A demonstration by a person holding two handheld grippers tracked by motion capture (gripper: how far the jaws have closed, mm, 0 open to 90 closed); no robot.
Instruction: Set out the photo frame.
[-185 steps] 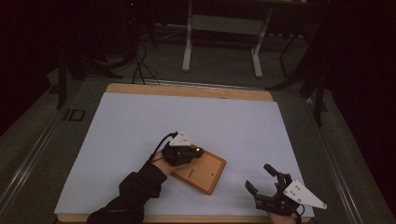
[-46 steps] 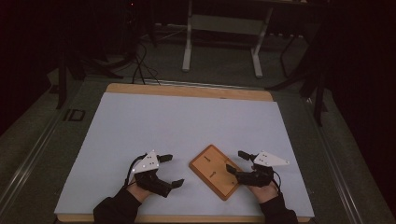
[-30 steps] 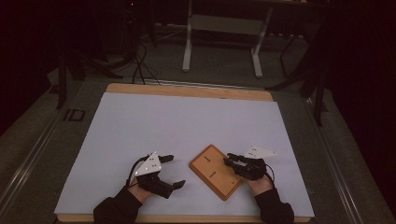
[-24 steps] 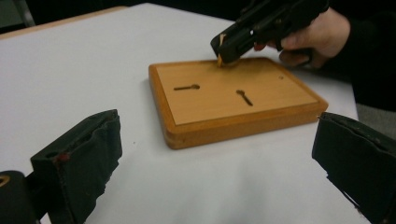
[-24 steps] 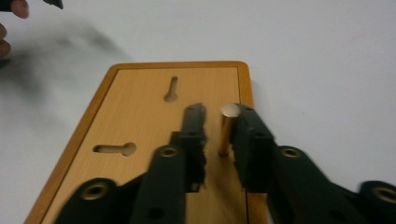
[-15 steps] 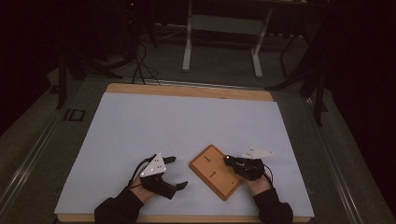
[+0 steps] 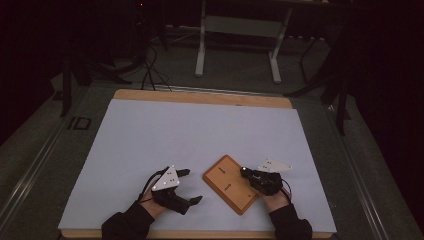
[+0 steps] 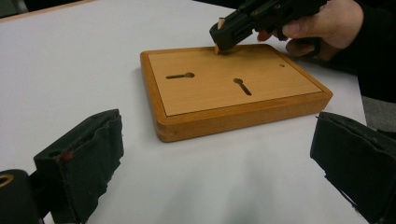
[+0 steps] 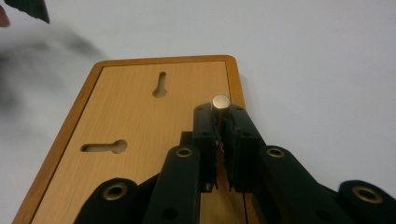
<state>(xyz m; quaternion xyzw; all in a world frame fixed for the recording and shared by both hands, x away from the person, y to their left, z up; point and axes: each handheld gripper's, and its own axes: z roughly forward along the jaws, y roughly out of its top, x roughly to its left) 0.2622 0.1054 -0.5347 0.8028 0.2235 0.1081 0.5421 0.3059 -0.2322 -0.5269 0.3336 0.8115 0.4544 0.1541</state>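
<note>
Lying flat, wooden board [image 7: 231,183] runs diagonally, keyhole slots [image 8: 242,86] upward.

A white sheet [image 7: 200,145] is spread over a wooden table [image 7: 200,96], whose bare edge is seen along the far side. Beyond the table, a metal stand [image 7: 237,45] with two legs is set on the grey floor [image 7: 240,75] (dimly lit), and black cables [image 7: 147,70] are trailed left of the stand.

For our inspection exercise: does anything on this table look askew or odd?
The wooden board lies at an angle to the table edges. The right tool pinches a small metal-topped peg at its edge. No damage shows.
</note>
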